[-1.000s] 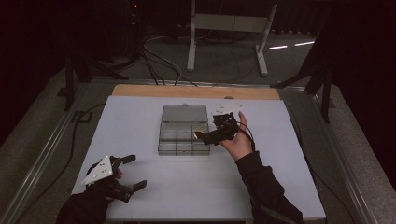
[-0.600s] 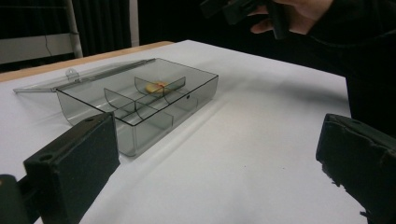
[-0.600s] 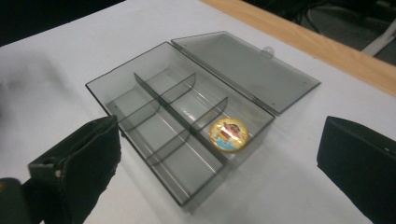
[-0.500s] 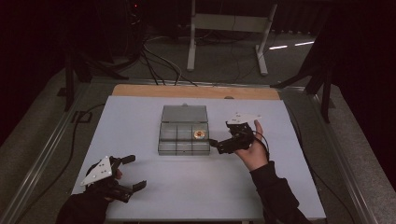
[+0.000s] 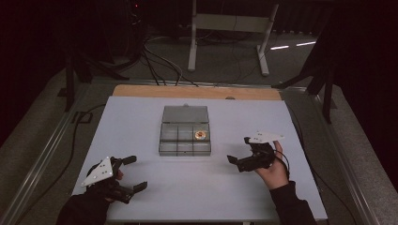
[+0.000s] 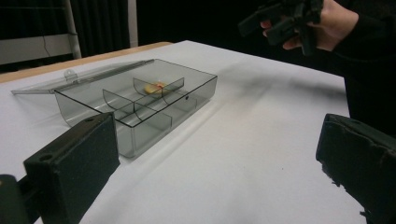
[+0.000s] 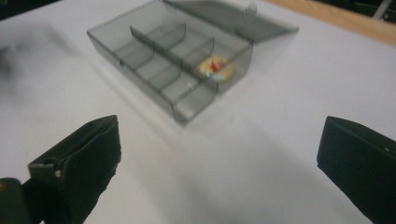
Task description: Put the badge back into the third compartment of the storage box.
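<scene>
A clear grey compartment box (image 5: 184, 140) lies mid-table with its lid (image 5: 185, 114) folded open at the back. A small round yellow piece with a red mark (image 5: 201, 135) lies in its back right compartment, also seen as the round piece (image 7: 215, 67) and the round piece (image 6: 154, 87). My right gripper (image 5: 239, 150) hovers to the right of the box, open and empty, jaws pointing at it (image 7: 219, 163). My left gripper (image 5: 134, 173) rests near the front left, open and empty, facing the box (image 6: 140, 100).
The white table top (image 5: 263, 117) ends in a wooden strip (image 5: 197, 92) at the back. Cables and a metal stand (image 5: 230, 28) lie on the dark floor beyond. The right hand with its gripper (image 6: 289, 21) hangs above the table.
My right gripper has drawn back from over the box's right side towards the near right. The round piece, covered a second ago, now shows in its compartment. The left gripper has not moved.
</scene>
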The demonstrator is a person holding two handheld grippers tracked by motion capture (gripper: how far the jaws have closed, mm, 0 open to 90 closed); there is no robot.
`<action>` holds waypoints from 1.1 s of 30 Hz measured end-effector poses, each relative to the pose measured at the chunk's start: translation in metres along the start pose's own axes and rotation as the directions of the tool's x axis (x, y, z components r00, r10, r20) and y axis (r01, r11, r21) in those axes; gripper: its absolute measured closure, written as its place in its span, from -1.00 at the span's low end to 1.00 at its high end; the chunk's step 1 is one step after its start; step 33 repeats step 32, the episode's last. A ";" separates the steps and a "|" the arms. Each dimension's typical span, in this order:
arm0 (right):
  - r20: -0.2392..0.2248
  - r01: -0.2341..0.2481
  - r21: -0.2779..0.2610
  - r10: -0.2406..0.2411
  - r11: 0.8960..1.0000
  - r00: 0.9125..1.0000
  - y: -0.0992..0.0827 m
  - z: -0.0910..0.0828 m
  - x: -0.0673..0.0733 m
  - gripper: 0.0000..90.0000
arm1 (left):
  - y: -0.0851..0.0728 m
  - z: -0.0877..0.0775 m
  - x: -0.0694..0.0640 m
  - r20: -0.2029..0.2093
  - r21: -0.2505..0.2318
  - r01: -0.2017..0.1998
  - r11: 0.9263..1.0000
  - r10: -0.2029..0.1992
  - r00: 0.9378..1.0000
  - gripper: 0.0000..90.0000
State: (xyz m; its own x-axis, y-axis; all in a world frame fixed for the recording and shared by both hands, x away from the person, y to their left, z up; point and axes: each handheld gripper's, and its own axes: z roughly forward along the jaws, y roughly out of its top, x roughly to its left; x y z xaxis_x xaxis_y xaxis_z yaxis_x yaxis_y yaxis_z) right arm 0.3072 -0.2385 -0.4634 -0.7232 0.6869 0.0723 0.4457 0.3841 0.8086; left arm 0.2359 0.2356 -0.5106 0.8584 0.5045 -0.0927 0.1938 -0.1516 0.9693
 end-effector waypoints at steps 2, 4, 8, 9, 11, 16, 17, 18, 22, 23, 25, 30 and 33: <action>0.004 -0.012 0.011 0.012 1.000 1.000 -0.015 -0.006 0.000 -1.00 | 0.000 0.000 0.000 0.000 0.001 -0.001 1.000 0.001 1.000 -1.00; 0.008 -0.023 0.013 0.023 1.000 1.000 -0.026 -0.010 -0.001 -1.00 | 0.000 -0.001 0.000 0.000 -0.002 0.003 1.000 -0.003 1.000 -1.00; 0.027 -0.057 0.008 0.056 0.998 0.998 -0.048 -0.019 -0.004 -1.00 | 0.000 0.000 0.000 0.000 0.001 0.000 1.000 0.000 1.000 -1.00; 0.031 -0.062 0.008 0.062 0.998 0.998 -0.053 -0.021 -0.005 -1.00 | 0.000 0.000 0.000 0.000 0.001 -0.001 1.000 0.001 1.000 -1.00; 0.040 -0.082 0.010 0.081 0.997 0.996 -0.064 -0.026 -0.007 -1.00 | 0.000 0.000 0.000 0.000 0.002 -0.002 1.000 0.002 1.000 -1.00; 0.058 -0.140 0.000 0.139 0.990 0.989 -0.087 -0.038 -0.012 -1.00 | 0.000 0.000 0.000 0.002 0.004 -0.003 1.000 0.003 1.000 -1.00; 0.061 -0.148 0.000 0.148 0.989 0.987 -0.091 -0.041 -0.013 -1.00 | 0.000 0.000 0.000 0.003 0.004 -0.004 1.000 0.004 1.000 -1.00; 0.070 -0.156 0.002 0.155 0.988 0.985 -0.094 -0.043 -0.014 -1.00 | 0.000 0.000 0.000 0.003 0.005 -0.004 1.000 0.004 1.000 -1.00; 0.098 -0.166 0.014 0.164 0.986 0.982 -0.107 -0.048 -0.017 -1.00 | 0.000 0.000 0.000 0.001 0.004 -0.006 1.000 0.006 1.000 -1.00; 0.110 -0.165 0.020 0.162 0.986 0.981 -0.109 -0.049 -0.017 -1.00 | 0.000 -0.001 0.000 0.001 0.005 -0.005 1.000 0.005 1.000 -1.00; 0.115 -0.166 0.017 0.163 0.986 0.980 -0.112 -0.049 -0.018 -1.00 | 0.000 -0.001 0.000 0.001 0.004 -0.005 1.000 0.005 1.000 -1.00; 0.114 -0.161 0.032 0.156 0.986 0.981 -0.113 -0.045 -0.019 -1.00 | -0.001 0.000 0.000 0.002 0.006 -0.004 1.000 0.004 1.000 -1.00; 0.111 -0.160 0.036 0.155 0.986 0.982 -0.113 -0.043 -0.019 -1.00 | -0.001 0.000 0.000 0.004 0.005 -0.001 1.000 0.001 1.000 -1.00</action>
